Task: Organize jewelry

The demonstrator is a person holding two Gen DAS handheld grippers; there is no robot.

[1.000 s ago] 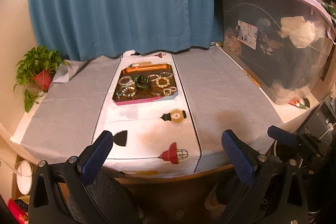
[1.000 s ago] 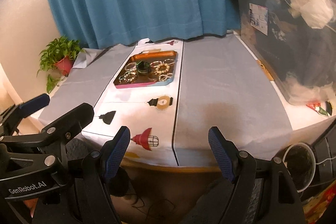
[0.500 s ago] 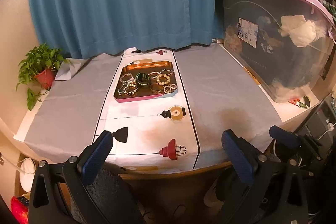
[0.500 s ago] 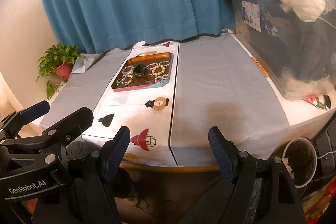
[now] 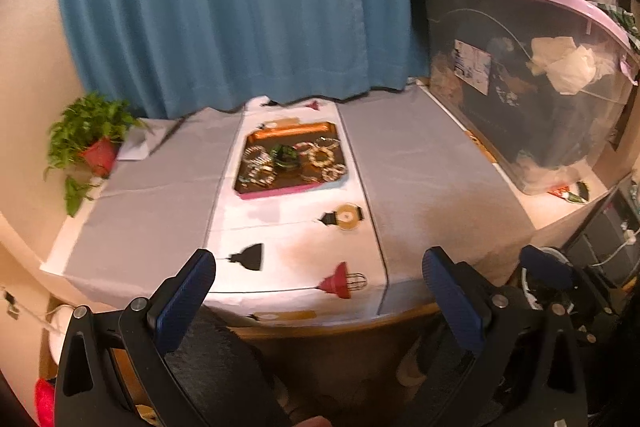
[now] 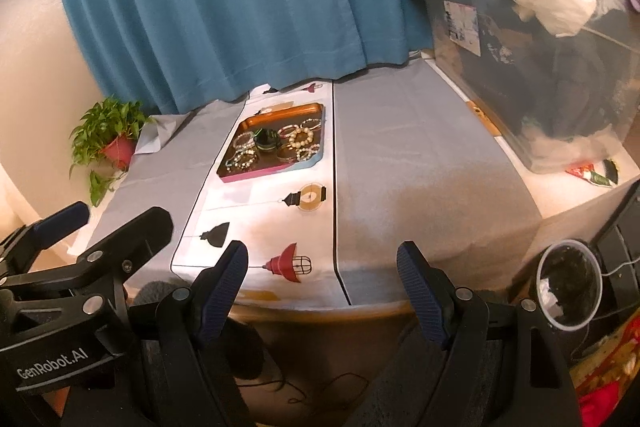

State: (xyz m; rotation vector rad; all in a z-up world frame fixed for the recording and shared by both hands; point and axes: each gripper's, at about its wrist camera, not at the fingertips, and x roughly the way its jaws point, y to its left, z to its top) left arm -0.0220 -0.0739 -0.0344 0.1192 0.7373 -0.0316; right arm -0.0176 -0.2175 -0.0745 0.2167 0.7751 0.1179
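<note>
A shallow tray (image 5: 298, 128) with an orange far rim and pink near rim sits at the back middle of the table. It holds several beaded bracelets (image 5: 320, 157) and a dark green bangle (image 5: 285, 155). The tray also shows in the right wrist view (image 6: 256, 174), with a cream bead bracelet (image 6: 302, 137) in it. My left gripper (image 5: 320, 267) is open and empty, held off the table's near edge. My right gripper (image 6: 322, 261) is open and empty, also short of the near edge. The left gripper shows at the lower left of the right wrist view (image 6: 84, 255).
A grey and white cloth (image 5: 420, 171) with lamp prints covers the table. A potted plant (image 5: 94, 143) stands at the far left. A large clear storage bin (image 5: 532, 87) stands along the right side. A blue curtain (image 5: 240, 7) hangs behind. A plastic cup (image 6: 568, 291) sits below the table at right.
Both grippers have drawn back a little from the table and the views have shifted slightly. Both stay open and empty. The tray and jewelry have not moved.
</note>
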